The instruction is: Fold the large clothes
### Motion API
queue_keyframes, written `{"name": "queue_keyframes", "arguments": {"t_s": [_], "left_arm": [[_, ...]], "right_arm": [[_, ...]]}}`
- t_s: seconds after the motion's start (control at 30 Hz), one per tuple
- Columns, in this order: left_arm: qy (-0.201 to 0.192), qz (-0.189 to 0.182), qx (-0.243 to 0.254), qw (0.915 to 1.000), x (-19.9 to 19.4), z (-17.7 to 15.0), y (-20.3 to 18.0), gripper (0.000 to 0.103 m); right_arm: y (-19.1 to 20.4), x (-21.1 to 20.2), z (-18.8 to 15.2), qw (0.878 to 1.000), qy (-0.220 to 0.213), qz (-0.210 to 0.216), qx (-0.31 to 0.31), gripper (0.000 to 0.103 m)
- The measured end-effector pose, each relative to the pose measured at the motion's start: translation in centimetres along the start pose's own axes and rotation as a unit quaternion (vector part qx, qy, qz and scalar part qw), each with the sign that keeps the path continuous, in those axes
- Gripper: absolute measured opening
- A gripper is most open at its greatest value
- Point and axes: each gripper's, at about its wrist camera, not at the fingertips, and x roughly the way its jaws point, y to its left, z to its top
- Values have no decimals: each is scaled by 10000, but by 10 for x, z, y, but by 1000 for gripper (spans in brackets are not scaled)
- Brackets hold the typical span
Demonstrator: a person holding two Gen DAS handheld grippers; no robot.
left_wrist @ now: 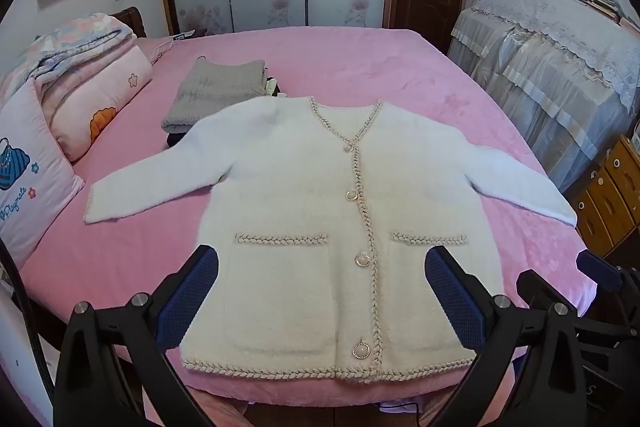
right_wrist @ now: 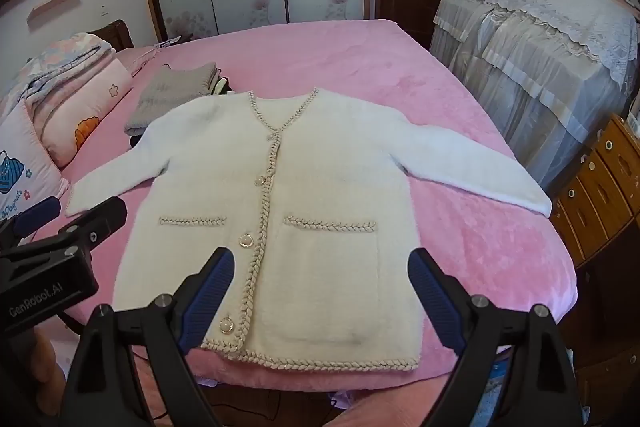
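Observation:
A white fluffy cardigan (left_wrist: 304, 195) with braided trim, pearl buttons and two pockets lies flat, front up, buttoned, on the pink bed (left_wrist: 360, 67). Both sleeves are spread out to the sides. It also shows in the right wrist view (right_wrist: 320, 187). My left gripper (left_wrist: 320, 291) is open and empty, above the cardigan's lower hem. My right gripper (right_wrist: 320, 287) is open and empty, above the hem's right half. The right gripper shows at the right edge of the left wrist view (left_wrist: 592, 275); the left gripper shows at the left of the right wrist view (right_wrist: 68, 223).
A folded grey knit (left_wrist: 216, 91) lies on the bed behind the cardigan's left shoulder. Pillows and a folded quilt (left_wrist: 80, 87) are at the left. A lace-covered cabinet (left_wrist: 552, 67) and a wooden drawer unit (left_wrist: 612, 195) stand to the right of the bed.

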Motion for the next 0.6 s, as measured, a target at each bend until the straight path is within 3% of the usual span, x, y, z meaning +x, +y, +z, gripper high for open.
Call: {"name": "queue_keyframes", "arguments": {"t_s": [0.6], "left_arm": [[124, 11, -58, 9999, 4, -3, 0, 102]], "right_arm": [[2, 9, -1, 9999, 148, 51, -66, 89]]}}
